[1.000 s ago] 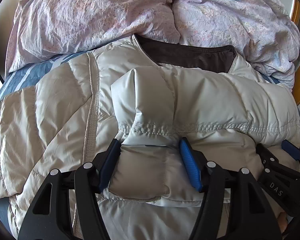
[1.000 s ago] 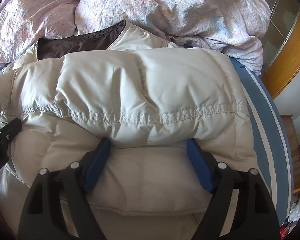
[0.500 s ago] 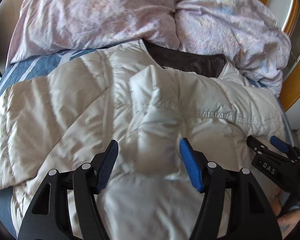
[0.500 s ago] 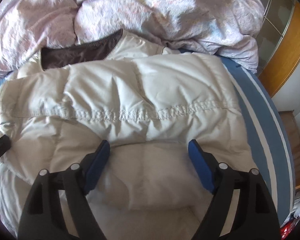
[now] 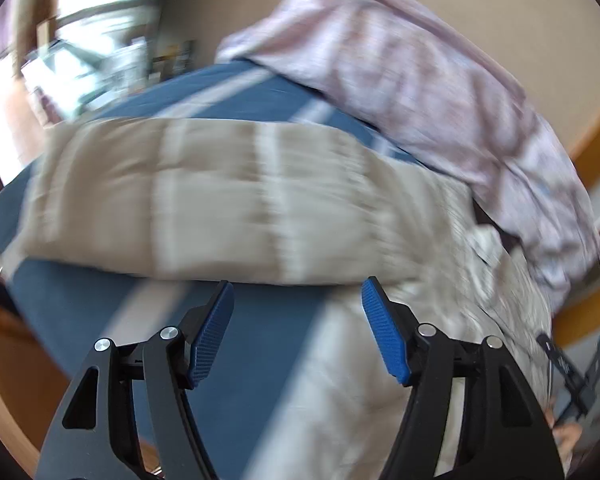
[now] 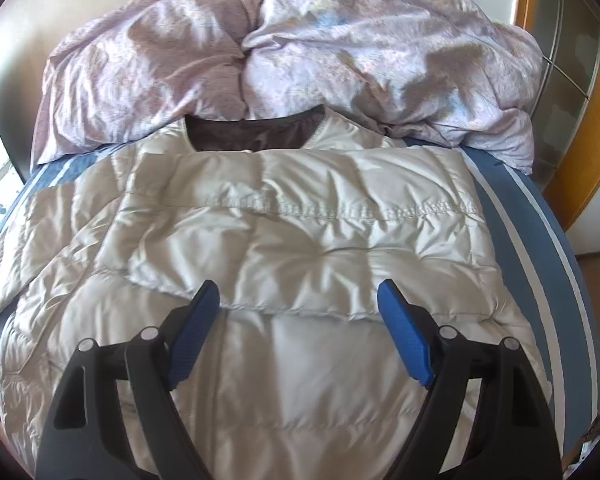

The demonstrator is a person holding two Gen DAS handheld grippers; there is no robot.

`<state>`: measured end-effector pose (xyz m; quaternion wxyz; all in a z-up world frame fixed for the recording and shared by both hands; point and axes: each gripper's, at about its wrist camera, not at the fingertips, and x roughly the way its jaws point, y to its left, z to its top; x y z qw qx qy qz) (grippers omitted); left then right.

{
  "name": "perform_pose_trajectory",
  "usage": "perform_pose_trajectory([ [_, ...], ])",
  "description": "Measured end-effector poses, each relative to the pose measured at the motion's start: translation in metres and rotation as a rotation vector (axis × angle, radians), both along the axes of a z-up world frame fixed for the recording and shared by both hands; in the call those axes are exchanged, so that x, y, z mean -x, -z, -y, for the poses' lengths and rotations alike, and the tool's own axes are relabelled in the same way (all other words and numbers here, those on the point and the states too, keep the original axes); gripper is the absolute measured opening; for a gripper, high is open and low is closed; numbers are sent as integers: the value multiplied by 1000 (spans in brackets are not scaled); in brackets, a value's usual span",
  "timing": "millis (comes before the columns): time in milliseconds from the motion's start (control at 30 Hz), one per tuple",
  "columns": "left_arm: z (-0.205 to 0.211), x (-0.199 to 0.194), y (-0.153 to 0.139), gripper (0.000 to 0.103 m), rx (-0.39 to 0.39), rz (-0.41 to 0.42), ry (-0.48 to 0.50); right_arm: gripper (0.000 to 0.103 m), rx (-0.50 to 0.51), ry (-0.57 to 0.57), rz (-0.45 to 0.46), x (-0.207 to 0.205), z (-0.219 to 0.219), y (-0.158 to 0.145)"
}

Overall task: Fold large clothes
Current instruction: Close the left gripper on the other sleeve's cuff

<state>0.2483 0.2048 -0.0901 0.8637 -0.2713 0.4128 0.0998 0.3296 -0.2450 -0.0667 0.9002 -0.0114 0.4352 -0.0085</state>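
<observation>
Two claws empty, jaws apart: right claw (image 6: 298,332) above the folded right sleeve (image 6: 308,240), left claw (image 5: 296,336) over bare bed (image 5: 236,344) beside the spread left sleeve (image 5: 220,196), blurred. Pale down jacket (image 6: 284,380) flat, collar far. Next, probably: grab that sleeve, fold inward. Open room left; crumpled duvet (image 6: 300,52) crowding the far edge.

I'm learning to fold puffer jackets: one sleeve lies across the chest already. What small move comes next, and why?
Probably bring the open, empty left tongs down onto the other sleeve, which lies spread out flat on the blue bedsheet. The right tongs hang open over the jacket, holding nothing.
</observation>
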Motion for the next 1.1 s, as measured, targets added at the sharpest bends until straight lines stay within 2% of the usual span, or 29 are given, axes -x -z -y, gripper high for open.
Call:
perform_pose_trajectory([
  [100,-46,19,16,67,91,-28,-148,82,-8,-14,3,5,-8,-4],
  [167,-64,28,22,67,125,-30,-222,82,-11,-21,6,7,-11,-4],
  [300,-91,39,35,65,216,-22,-314,82,-8,-24,11,11,-18,-7],
  [433,-109,43,45,61,274,-6,-398,82,-5,-20,20,12,-18,-8],
  [633,-124,44,49,51,320,25,-465,82,3,-18,25,14,-16,-7],
  [833,-132,47,51,24,348,34,-505,82,12,-17,39,15,-11,-6],
  [900,-131,46,45,17,331,54,-497,82,14,-14,46,16,-8,-7],
  [1100,-122,36,6,13,252,142,-446,82,4,4,61,16,3,-11],
])
